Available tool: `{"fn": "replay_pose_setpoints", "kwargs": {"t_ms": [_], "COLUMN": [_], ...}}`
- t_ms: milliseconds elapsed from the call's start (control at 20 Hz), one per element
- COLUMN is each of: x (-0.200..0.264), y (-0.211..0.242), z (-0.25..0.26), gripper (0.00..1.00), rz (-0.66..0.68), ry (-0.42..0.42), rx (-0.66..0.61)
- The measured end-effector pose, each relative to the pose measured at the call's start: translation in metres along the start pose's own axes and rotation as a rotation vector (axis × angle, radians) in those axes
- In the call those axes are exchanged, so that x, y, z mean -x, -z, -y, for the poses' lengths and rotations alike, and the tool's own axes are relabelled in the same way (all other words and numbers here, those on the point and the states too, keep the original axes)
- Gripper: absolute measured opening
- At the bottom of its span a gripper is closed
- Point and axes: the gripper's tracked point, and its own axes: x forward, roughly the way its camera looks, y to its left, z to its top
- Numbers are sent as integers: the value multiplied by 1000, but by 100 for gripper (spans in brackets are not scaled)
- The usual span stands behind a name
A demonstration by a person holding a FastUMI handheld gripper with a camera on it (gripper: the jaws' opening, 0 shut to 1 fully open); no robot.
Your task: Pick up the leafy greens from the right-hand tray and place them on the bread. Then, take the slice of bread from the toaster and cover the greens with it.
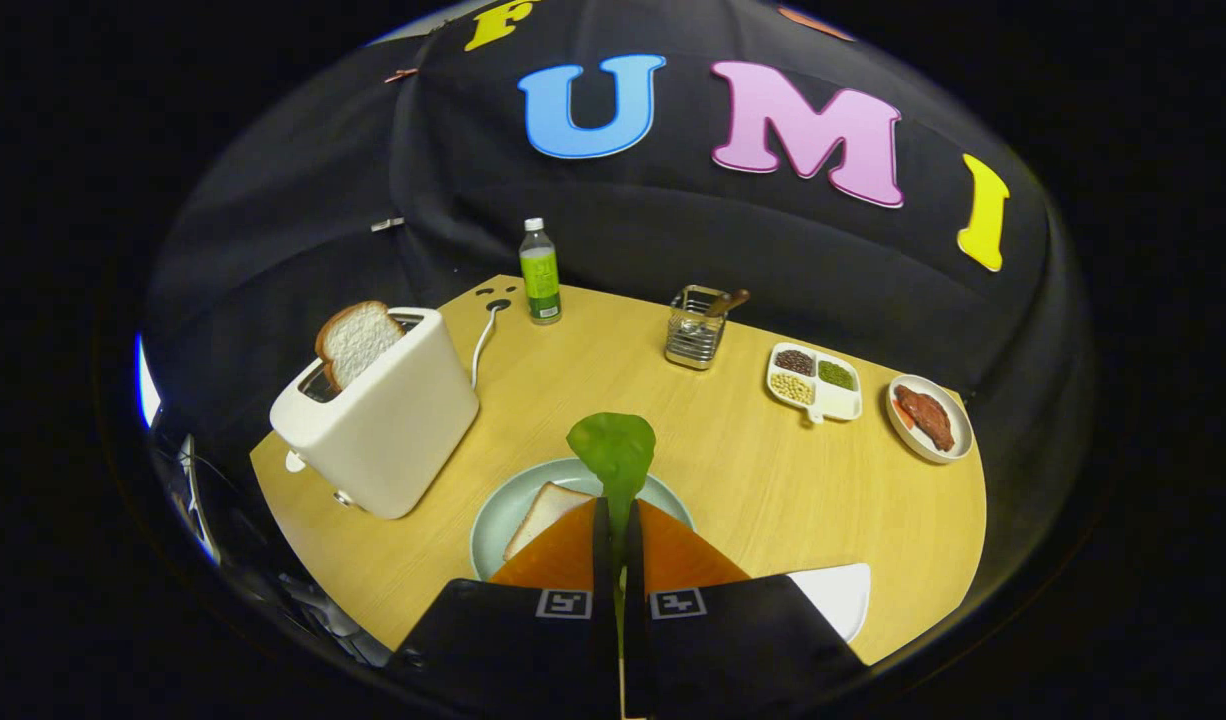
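Green leaf (pixel 613 455) was clamped between the gripper (pixel 618 515) fingers, above the plate (pixel 493 520) and bread (pixel 541 515) at the tabletop's near edge. Step in hand: placement. Next move called for lowering over the bread, then release.

Bottle (pixel 540 272) label too small to read, square markers on both fingers (pixel 563 603)
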Motion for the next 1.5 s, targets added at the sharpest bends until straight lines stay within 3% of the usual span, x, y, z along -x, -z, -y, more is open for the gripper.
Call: {"fn": "replay_pose_setpoints", "kwargs": {"t_ms": [350,700,950,1050,1100,1150,1350,1500], "x": [-39,-53,-59,-61,-61,-62,-58,-49], "y": [8,22,27,28,32,35,35,25], "z": [-3,-13,-16,-20,-22,-24,-33,-39], "gripper": [8,13,26,35,44,60,96,99], "rz": [-57,-101,-119,-125,-136,-145,-133,-103], "ry": [42,31,40,39,36,31,23,15], "rx": [-15,11,8,11,16,22,40,44]}}
